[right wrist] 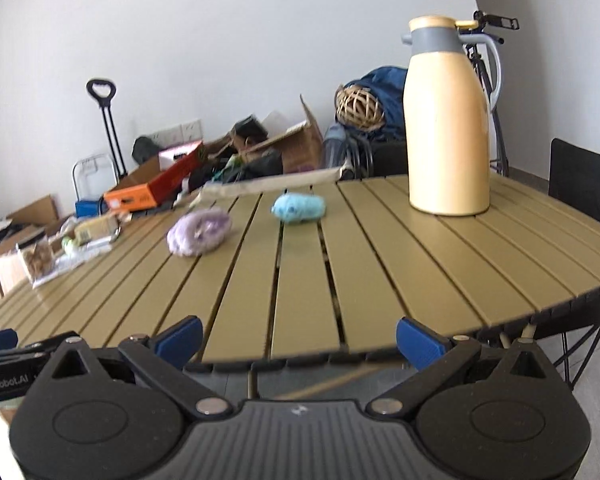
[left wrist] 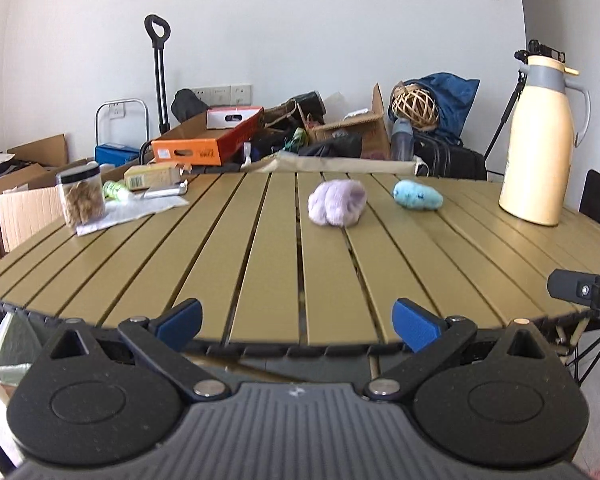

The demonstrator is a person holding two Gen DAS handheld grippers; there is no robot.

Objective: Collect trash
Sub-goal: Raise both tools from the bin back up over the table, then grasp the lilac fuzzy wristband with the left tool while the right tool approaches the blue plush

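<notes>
A fluffy purple wad (left wrist: 337, 203) and a fluffy light-blue wad (left wrist: 417, 195) lie on the far middle of the olive slatted table (left wrist: 260, 264). They also show in the right wrist view, the purple wad (right wrist: 199, 231) left of the blue wad (right wrist: 299, 207). At the table's far left lie a crumpled white tissue (left wrist: 132, 210), a green wrapper (left wrist: 115, 191) and a small carton (left wrist: 152, 175). My left gripper (left wrist: 298, 324) is open and empty at the near table edge. My right gripper (right wrist: 300, 342) is open and empty at the near edge, right of the left one.
A tall cream thermos jug (left wrist: 540, 140) stands at the table's right; it looms close in the right wrist view (right wrist: 448, 120). A clear jar of snacks (left wrist: 81, 195) stands on the tissue at the left. Boxes, bags and a trolley crowd the floor behind. A black chair (right wrist: 584, 184) stands at the right.
</notes>
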